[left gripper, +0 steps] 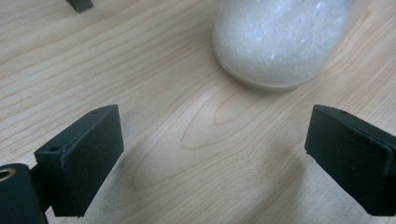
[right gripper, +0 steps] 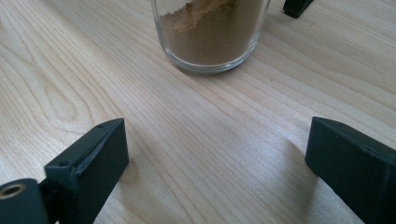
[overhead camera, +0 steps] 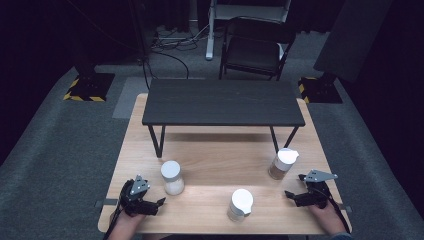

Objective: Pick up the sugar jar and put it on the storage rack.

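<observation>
Our left gripper (overhead camera: 156, 202) sits low on the light wooden bench (overhead camera: 210, 150), near the front left corner. Its two black jaws stand wide apart, and nothing is between them — just bare wood. In the left gripper view, the left gripper (left gripper: 212, 154) looks right at the round glass jar of white grains (left gripper: 280, 42). The jar stands upright on the bench, near the jaws but not touching them. From the high view, this jar of white grains (overhead camera: 173, 177) has a white round lid and stands just beside the left gripper, a little farther in on the bench.

Our right gripper (overhead camera: 295, 187) sits near the front right corner of the bench. Its jaws are wide apart too, and they hold nothing. In the right gripper view, the right gripper (right gripper: 215, 158) points at the clear glass jar of brown powder (right gripper: 210, 32), which stands upright ahead of the jaws and apart from them. In the high view, this jar of brown powder (overhead camera: 282, 164) wears a white lid with a small spout.

Between our two grippers — closer to the front edge — stands a third glass jar with a white lid (overhead camera: 240, 204).

Farther back, a small black table with thin black legs (overhead camera: 222, 102) stands on the bench. Behind the bench, a dark folding chair (overhead camera: 255, 47) stands on the grey floor.
</observation>
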